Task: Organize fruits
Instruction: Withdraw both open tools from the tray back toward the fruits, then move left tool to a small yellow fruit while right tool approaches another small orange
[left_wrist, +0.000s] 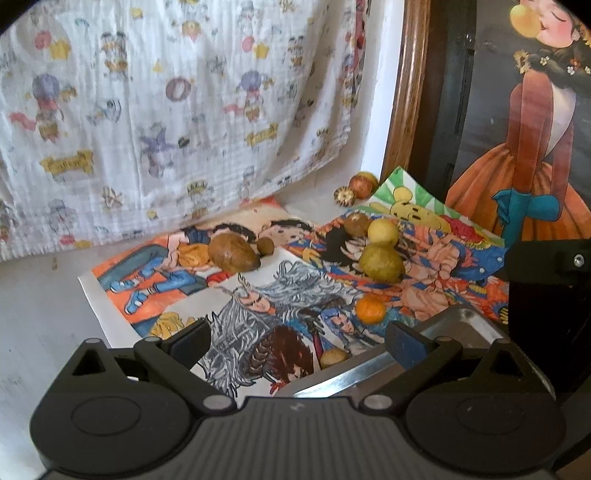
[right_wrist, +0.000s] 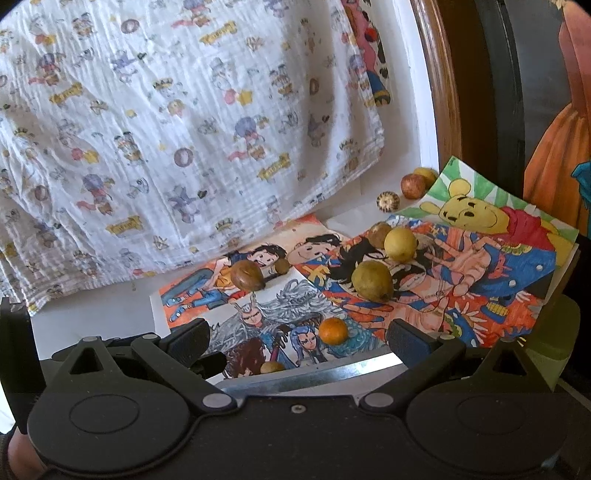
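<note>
Both grippers' jaws wide, empty; orange fruit (right_wrist: 333, 331) just beyond, between right gripper (right_wrist: 299, 341) jaws.

Home room, cartoon-print cloth (left_wrist: 166, 122), coloured drawings (left_wrist: 258, 295), wooden frame (left_wrist: 406, 92)

White tabletop (left_wrist: 44, 302) carries overlapping coloured cartoon drawings on paper (left_wrist: 280, 295), a shiny metal tray (left_wrist: 436, 339), and bare-surface fruits near the back: a reddish round fruit (left_wrist: 360, 185) and a striped round fruit (left_wrist: 344, 195).
</note>
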